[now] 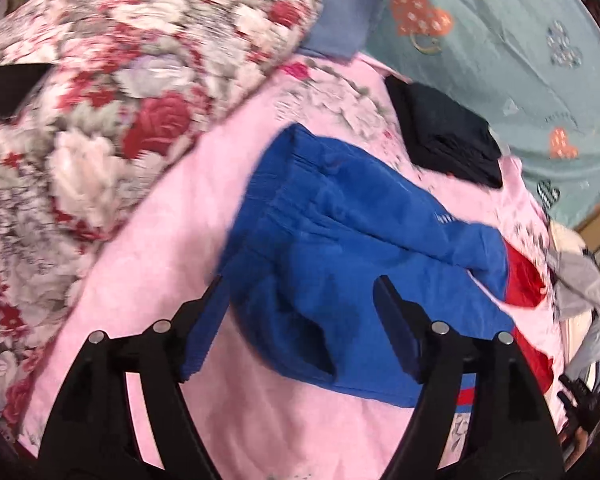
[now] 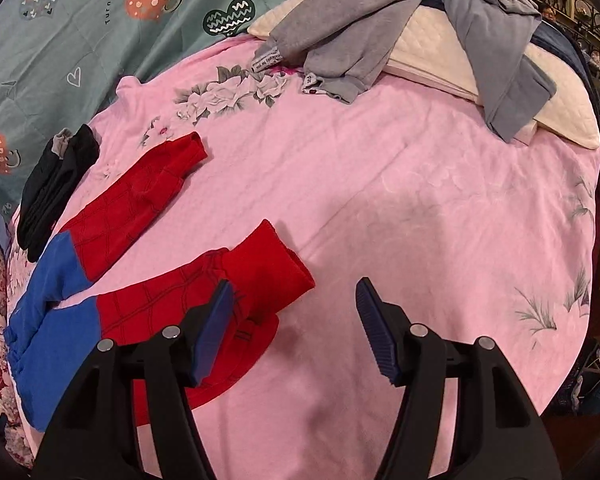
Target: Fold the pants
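Pink bed [image 2: 380,208] carries the pants [image 2: 140,280], spread flat at the frame's left, legs apart, no fold made yet by my judgement. Left tool [image 1: 300,320] and right tool [image 2: 296,320] hang open, gripping nothing.

1. Pants [image 2: 112,276]: blue upper part, red lower legs crossed by a dark web-like line pattern.
2. Bed sheet [image 2: 380,208]: pink, printed with white roses and grey-green leaves.
3. Quilt [image 1: 100,100]: floral, with red and white roses noted on a grey-cream ground.
4. Teal bedspread [image 2: 80,40]: orange, dark green and grey hearts recorded, plus dark lettering.
5. Folded garment [image 1: 444,136]: black.
6. Loose clothes [image 2: 400,28]: grey, lying on a cream quilted pillow [image 2: 432,52].
7. Left tool [image 1: 300,328] and right tool [image 2: 296,328]: black frames, blue pads.
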The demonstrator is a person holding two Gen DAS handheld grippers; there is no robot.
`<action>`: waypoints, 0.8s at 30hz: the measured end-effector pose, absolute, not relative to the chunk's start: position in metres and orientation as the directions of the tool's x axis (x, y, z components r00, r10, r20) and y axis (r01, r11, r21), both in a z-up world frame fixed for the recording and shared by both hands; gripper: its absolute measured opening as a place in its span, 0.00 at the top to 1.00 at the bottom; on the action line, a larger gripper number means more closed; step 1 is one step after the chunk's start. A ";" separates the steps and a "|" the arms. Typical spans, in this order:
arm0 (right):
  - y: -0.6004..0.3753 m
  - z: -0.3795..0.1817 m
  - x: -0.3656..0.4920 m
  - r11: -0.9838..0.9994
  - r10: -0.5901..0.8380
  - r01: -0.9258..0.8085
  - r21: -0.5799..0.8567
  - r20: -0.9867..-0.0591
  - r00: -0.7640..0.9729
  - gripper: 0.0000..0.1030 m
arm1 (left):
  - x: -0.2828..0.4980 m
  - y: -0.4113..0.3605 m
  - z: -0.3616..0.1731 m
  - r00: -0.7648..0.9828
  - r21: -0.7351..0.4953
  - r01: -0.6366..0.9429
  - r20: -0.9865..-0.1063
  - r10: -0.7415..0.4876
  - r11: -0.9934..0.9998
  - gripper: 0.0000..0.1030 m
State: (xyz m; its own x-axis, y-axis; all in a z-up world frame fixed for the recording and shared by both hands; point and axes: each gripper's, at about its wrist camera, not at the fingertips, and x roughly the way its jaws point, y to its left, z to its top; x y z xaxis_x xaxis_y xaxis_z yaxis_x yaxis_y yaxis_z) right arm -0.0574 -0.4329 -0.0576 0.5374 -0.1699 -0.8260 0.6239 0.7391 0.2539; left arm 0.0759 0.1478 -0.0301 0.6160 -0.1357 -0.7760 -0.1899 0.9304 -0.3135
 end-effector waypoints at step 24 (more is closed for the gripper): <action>-0.417 -0.097 -0.033 0.835 -0.133 0.532 0.138 -0.889 0.438 0.69 | 0.107 0.095 -0.077 0.478 -0.161 -0.066 -0.872 -0.110 0.985 0.24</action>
State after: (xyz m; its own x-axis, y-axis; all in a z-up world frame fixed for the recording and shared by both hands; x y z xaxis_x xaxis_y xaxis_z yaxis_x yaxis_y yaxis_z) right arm -0.0326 -0.4171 -0.0968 0.4383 -0.1325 -0.8890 0.5322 0.8353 0.1378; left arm 0.1065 0.0945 -0.0767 0.4775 -0.1102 -0.8717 -0.0664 0.9847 -0.1608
